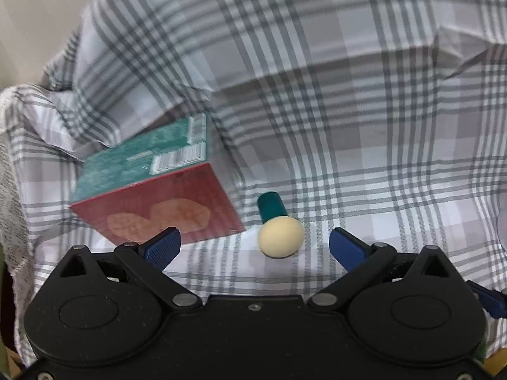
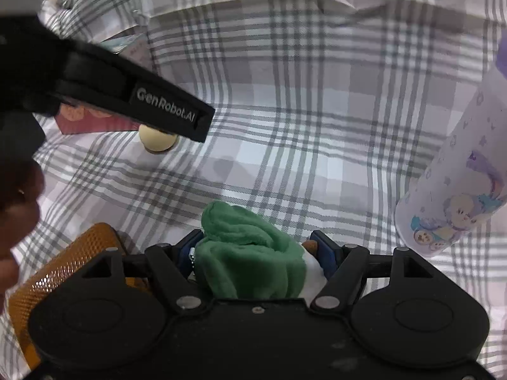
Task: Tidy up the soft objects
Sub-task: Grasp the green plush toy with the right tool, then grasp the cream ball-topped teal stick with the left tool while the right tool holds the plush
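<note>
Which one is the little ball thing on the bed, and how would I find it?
Look on the grey checked sheet, next to the red and green box. The little ball thing lies just right of it: a cream ball on a dark green stub, the only round thing there.

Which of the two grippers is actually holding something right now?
The right gripper: its jaws clamp a green plush toy. The left gripper is open, with nothing between its jaws.

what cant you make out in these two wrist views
- Green plush in the right gripper: lower part hidden by the gripper body, right wrist view.
- Box: print blurred, left wrist view.
- Lavender bottle: top cut off by the frame edge, right wrist view.
- Orange mesh item: partly hidden by the gripper.
</note>
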Available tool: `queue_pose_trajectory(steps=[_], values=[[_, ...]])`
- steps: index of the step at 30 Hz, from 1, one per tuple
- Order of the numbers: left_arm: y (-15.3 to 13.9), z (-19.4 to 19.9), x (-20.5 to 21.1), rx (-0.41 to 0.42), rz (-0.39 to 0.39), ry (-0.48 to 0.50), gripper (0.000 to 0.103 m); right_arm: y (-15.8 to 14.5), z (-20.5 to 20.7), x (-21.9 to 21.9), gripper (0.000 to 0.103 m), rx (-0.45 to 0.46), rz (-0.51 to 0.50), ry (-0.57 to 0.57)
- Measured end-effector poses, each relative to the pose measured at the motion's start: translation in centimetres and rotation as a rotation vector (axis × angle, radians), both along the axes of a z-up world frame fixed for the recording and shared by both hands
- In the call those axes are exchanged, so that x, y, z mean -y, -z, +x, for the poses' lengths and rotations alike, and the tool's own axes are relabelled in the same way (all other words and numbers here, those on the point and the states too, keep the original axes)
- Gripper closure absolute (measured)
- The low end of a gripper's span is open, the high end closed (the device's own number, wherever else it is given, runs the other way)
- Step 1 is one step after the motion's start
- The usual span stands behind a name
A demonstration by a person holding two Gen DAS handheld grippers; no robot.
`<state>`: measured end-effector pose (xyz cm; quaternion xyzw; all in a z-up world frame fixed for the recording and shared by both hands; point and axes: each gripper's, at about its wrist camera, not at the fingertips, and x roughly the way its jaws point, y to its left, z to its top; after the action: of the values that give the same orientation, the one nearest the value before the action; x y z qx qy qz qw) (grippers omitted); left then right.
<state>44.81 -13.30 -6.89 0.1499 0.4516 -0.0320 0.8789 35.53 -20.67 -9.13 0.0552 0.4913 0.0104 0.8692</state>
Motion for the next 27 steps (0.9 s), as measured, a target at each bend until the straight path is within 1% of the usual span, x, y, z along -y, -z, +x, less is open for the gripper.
queue_pose_trajectory(steps=[3, 5, 6, 8, 11, 13, 15, 17, 18, 20, 22, 23, 24, 25, 27], values=[[1.0, 0.9, 0.0, -0.053, -0.014, -0.017, 0.005, 0.6, 0.8, 1.4, 0.026, -0.037, 0.092, 0.027], [1.5, 1.4, 0.1, -0.089, -0.033, -0.014, 0.005, 0.7, 0.9, 2.0, 0.025, -0.033, 0.125, 0.035], [1.7, 1.6, 0.1, -0.11, -0.046, -0.01, 0.005, 0.7, 0.9, 1.9, 0.025, -0.031, 0.122, 0.035], [1.9, 2.0, 0.3, -0.142, -0.07, 0.002, 0.005, 0.7, 0.7, 1.2, 0.025, -0.029, 0.085, 0.017], [1.9, 2.4, 1.0, -0.157, -0.081, 0.041, 0.005, 0.8, 0.7, 0.6, 0.025, -0.029, 0.06, 0.0], [1.6, 2.4, 1.6, -0.136, -0.051, 0.061, 0.005, 0.8, 0.6, 0.9, 0.024, -0.029, 0.075, 0.004], [1.2, 2.2, 1.7, -0.097, -0.008, 0.044, 0.005, 0.9, 0.6, 1.2, 0.024, -0.027, 0.093, 0.009], [1.3, 2.3, 1.8, -0.077, 0.025, 0.032, 0.005, 0.9, 0.5, 1.3, 0.024, -0.024, 0.101, 0.013], [1.5, 2.5, 1.8, -0.079, 0.037, 0.036, 0.005, 0.9, 0.6, 1.4, 0.024, -0.024, 0.103, 0.013], [2.3, 3.0, 2.2, -0.111, 0.049, 0.045, 0.005, 0.9, 0.7, 1.4, 0.023, -0.025, 0.105, 0.011], [3.2, 3.9, 2.4, -0.164, 0.02, 0.061, 0.005, 0.8, 0.5, 1.5, 0.023, -0.024, 0.105, 0.01], [3.5, 4.1, 2.6, -0.191, -0.011, 0.072, 0.012, 0.8, 0.5, 1.6, 0.023, -0.023, 0.107, 0.009], [3.5, 4.2, 2.7, -0.222, -0.053, 0.093, 0.015, 0.9, 0.4, 1.6, 0.023, -0.023, 0.11, 0.009], [3.3, 4.3, 2.9, -0.243, -0.101, 0.12, 0.014, 0.9, 0.3, 1.8, 0.023, -0.022, 0.114, 0.009], [2.2, 3.9, 2.8, -0.211, -0.156, 0.163, 0.013, 0.8, 0.2, 2.2, 0.023, -0.021, 0.123, 0.012]])
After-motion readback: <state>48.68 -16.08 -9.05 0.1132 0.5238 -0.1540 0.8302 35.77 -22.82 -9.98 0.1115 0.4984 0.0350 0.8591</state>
